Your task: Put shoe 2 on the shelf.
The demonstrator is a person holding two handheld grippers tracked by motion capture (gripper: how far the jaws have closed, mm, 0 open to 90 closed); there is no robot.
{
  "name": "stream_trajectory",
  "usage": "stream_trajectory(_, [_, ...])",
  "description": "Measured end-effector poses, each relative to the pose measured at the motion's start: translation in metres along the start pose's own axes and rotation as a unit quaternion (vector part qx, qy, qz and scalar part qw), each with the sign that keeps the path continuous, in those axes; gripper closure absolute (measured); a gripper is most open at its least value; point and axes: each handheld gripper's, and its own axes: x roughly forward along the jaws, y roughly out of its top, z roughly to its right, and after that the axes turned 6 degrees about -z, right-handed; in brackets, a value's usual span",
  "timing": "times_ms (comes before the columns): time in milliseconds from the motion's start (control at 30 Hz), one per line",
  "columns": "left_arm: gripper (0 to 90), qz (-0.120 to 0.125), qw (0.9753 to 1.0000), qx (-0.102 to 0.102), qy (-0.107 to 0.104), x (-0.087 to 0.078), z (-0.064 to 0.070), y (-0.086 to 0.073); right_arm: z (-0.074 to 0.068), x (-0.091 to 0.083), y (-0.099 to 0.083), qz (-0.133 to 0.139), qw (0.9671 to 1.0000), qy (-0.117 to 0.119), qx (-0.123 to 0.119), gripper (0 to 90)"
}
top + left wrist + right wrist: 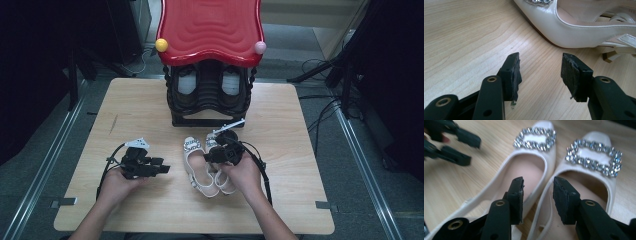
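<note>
A pair of white slingback shoes with rhinestone buckles lies side by side mid-table, the left shoe [192, 161] [524, 170] beside the right shoe [225, 186] [589, 182]. My right gripper [214, 152] [537, 185] hovers open just above them. One jaw stands over each shoe's inner edge, and nothing is held. My left gripper [164, 170] [540, 65] is open low over the bare wood left of the pair. It points at the side of the left shoe [574, 32], a short gap away. That left gripper [456, 142] appears blurred in the right gripper view.
A black shoe rack [210, 107] with a red wavy roof [210, 30] stands at the table's back centre, with dark shoes [186, 85] inside. A yellow ball [161, 45] and a pink ball [260, 47] sit on its front corners. The wooden table [135, 110] is bare on both sides.
</note>
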Motion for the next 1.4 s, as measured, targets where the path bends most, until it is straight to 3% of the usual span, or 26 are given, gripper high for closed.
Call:
stream_trajectory(433, [49.6, 0.02, 0.9998, 0.005, -0.008, 0.002, 0.0, 0.011, -0.008, 0.015, 0.008, -0.065, 0.9975, -0.017, 0.019, 60.3])
stream_trajectory(533, [49.8, 0.016, 0.9998, 0.004, -0.013, 0.003, -0.002, 0.015, -0.008, 0.016, 0.008, -0.07, 0.9971, -0.019, 0.021, 61.3])
stream_trajectory(700, [50.2, 0.01, 0.9997, 0.008, -0.02, 0.006, -0.002, 0.018, -0.007, 0.024, 0.007, -0.102, 0.994, -0.028, 0.029, 62.8])
stream_trajectory(833, [50.3, 0.01, 0.9998, 0.01, -0.016, 0.007, 0.0, 0.02, -0.007, 0.028, 0.006, -0.099, 0.9939, -0.034, 0.033, 64.9])
stream_trajectory(1000, [50.6, 0.022, 0.9993, -0.001, -0.031, 0.003, -0.003, 0.021, -0.004, 0.031, 0.007, -0.098, 0.9937, -0.026, 0.047, 68.4])
stream_trajectory(1100, [50.6, 0.026, 0.9993, -0.001, -0.025, -0.001, -0.006, 0.02, -0.006, 0.031, 0.007, -0.099, 0.9938, -0.038, 0.033, 71.9])
stream_trajectory(1267, [50.7, 0.03, 0.9992, -0.01, -0.022, -0.004, -0.011, 0.019, -0.001, 0.031, 0.008, -0.098, 0.9937, -0.025, 0.048, 77.1])
stream_trajectory(1400, [50.8, 0.032, 0.9992, -0.013, -0.019, -0.005, -0.013, 0.018, -0.002, 0.03, 0.008, -0.099, 0.9936, -0.032, 0.044, 80.3])
